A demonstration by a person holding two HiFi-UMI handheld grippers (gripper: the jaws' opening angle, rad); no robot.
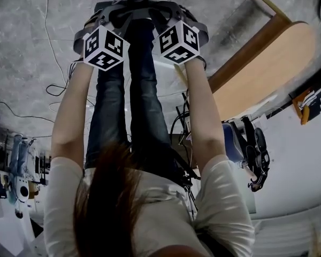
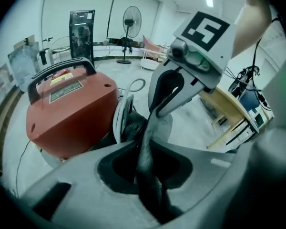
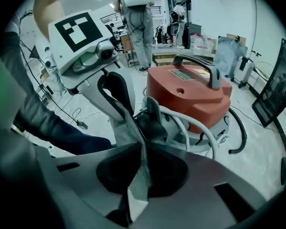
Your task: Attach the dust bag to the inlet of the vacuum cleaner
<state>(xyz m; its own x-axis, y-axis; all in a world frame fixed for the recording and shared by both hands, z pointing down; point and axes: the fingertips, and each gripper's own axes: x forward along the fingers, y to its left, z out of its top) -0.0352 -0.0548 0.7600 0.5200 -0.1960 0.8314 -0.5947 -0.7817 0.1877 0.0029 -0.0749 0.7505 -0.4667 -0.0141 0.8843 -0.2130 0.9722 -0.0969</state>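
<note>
Left claw [image 2: 145, 142], right claw [image 3: 142, 147] clamped on dust bag [image 3: 122, 131] (grey, crumpled, seemingly fabric) beside red vacuum cleaner [image 2: 71, 113]

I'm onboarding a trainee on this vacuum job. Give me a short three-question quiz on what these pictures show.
1. True or false: the vacuum cleaner has a red body.
2. What do the left gripper and the right gripper both clamp? A hose; B dust bag; C cable.
3. Fill in: the vacuum cleaner's carrying handle is ____ in colour.
Key: 1 true; 2 B; 3 black.
</note>
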